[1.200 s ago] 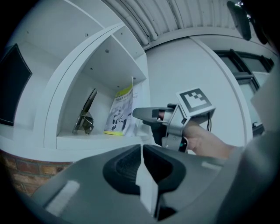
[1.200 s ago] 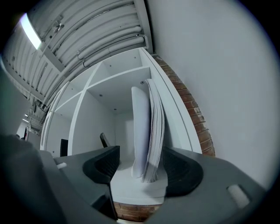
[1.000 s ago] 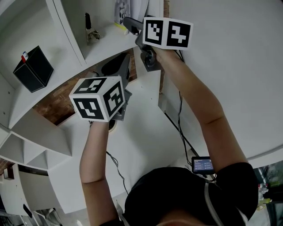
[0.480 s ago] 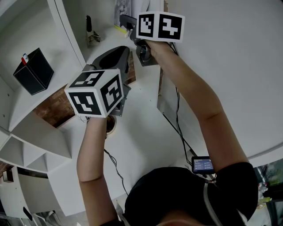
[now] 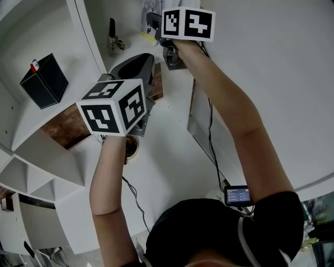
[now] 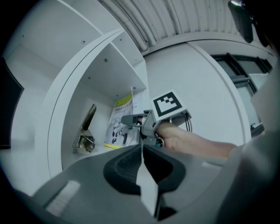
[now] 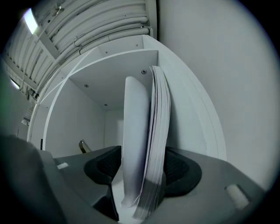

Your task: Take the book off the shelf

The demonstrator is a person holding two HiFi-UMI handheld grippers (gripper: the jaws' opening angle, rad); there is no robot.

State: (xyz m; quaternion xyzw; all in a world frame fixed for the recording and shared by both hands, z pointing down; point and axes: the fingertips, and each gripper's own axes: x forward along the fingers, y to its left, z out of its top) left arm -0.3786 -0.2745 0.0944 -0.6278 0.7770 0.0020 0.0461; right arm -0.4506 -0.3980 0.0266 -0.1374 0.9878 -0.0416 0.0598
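A thin book [image 7: 146, 144] with a white and yellow cover [image 6: 120, 122] stands upright at the right side of a white shelf compartment [image 5: 125, 21], leaning towards its side wall. My right gripper [image 5: 153, 23] reaches into that compartment. Its jaws are closing with the book [image 5: 147, 15] between them; the right pad [image 7: 181, 173] lies against the pages and the left pad [image 7: 105, 168] stands just off the cover. My left gripper [image 5: 136, 65] hangs lower, in front of the shelf, with its jaws together and nothing in them.
A metal clip-like object [image 5: 114, 39] stands in the same compartment, left of the book. A black box [image 5: 44, 81] sits in the neighbouring compartment to the left. Cables and a small screen device [image 5: 238, 195] lie below against the white wall.
My right gripper has pushed further into the compartment around the book. The left gripper has risen a little and moved left.
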